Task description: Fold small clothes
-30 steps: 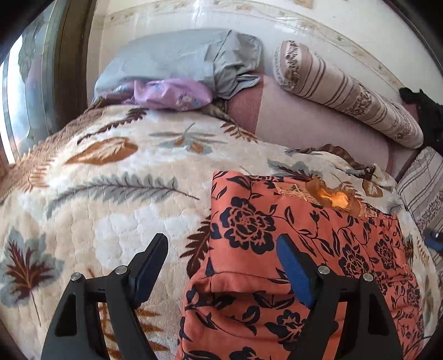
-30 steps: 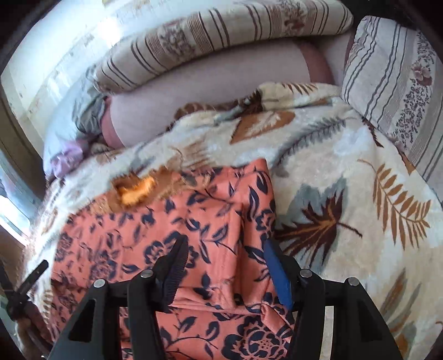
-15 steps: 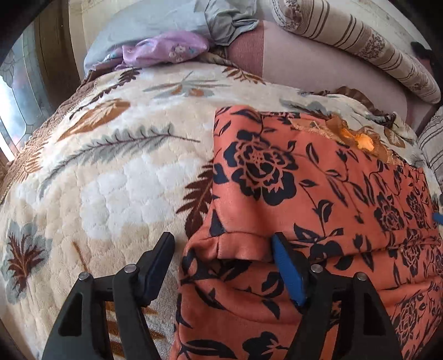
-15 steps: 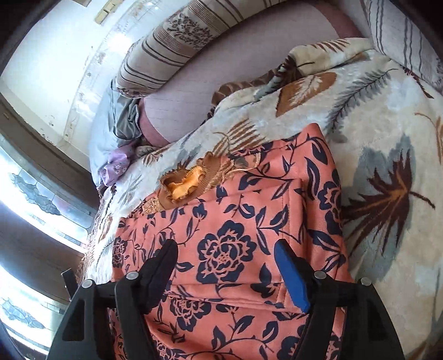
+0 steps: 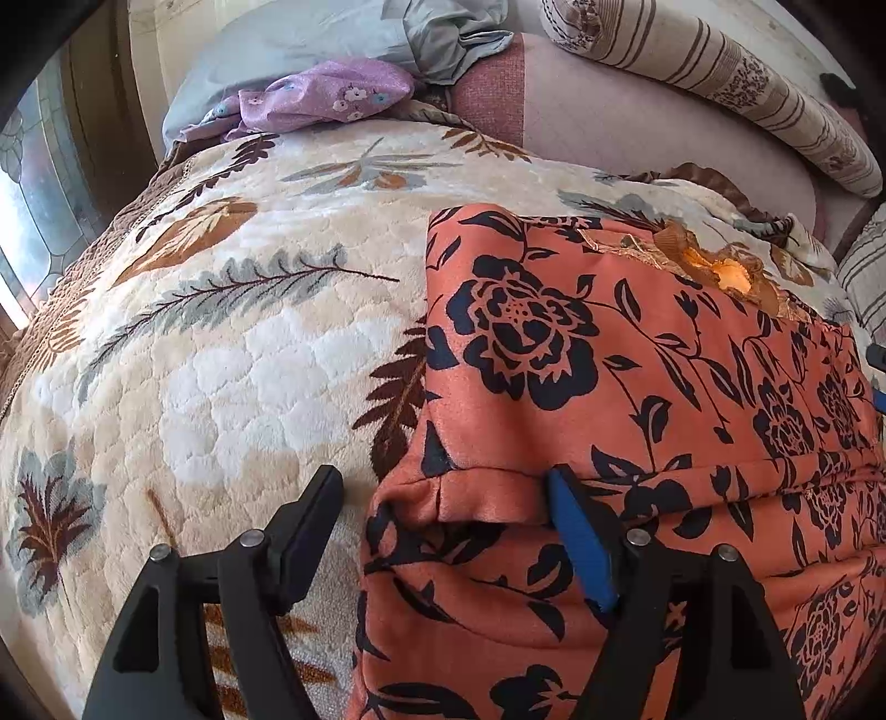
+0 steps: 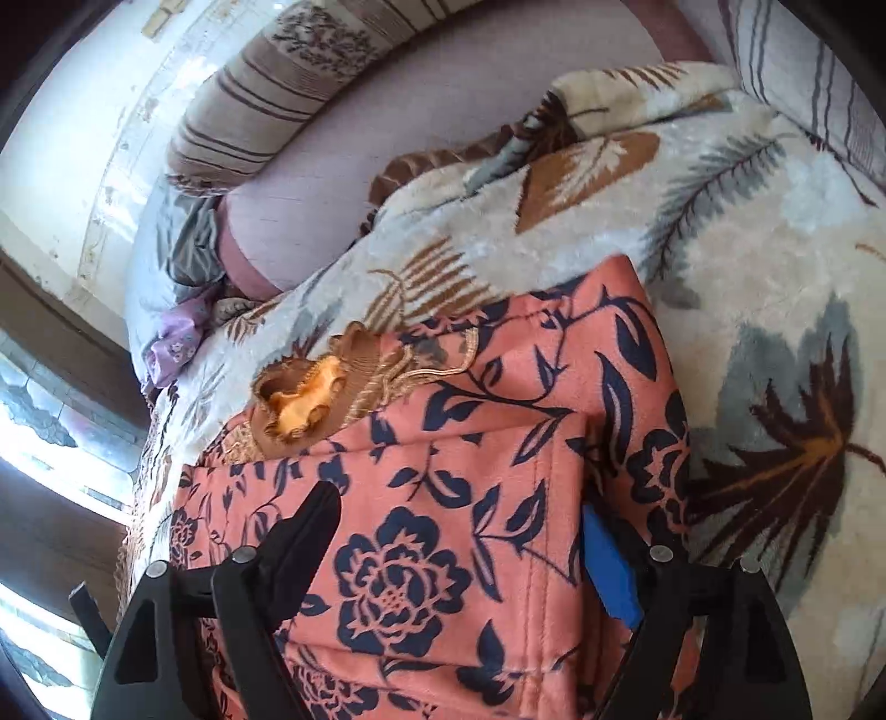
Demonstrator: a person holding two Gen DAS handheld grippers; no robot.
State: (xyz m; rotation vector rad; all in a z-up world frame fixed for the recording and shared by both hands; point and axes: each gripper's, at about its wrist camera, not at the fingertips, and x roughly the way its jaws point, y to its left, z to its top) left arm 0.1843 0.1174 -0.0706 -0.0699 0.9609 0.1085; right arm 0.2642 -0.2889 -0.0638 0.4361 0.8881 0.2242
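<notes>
Garment: an orange floral garment (image 5: 637, 387) lies on the leaf-patterned blanket (image 5: 221, 360) of a bed, filling the lower right of the left wrist view and the lower centre of the right wrist view (image 6: 443, 526).

Left gripper (image 5: 446, 515): fingers spread wide, gripping nothing; the garment's near folded hem sits between them, the blue-padded finger (image 5: 578, 548) against the cloth, the black finger (image 5: 310, 515) over bare blanket.

Right gripper (image 6: 459, 531): fingers likewise released, straddling the folded panel; whether they press on it cannot be told.

Key relation: the hem runs across both pairs of fingers, with the cloth stretching away toward the gold-trimmed neckline (image 6: 310, 399) at the far edge. Each gripper appears equally near its own corner.

Surroundings: a striped bolster (image 5: 720, 83), a grey pillow (image 5: 332, 39) and a purple cloth (image 5: 321, 94) lie well apart at the head of the bed; nothing seems to block the next fold.
</notes>
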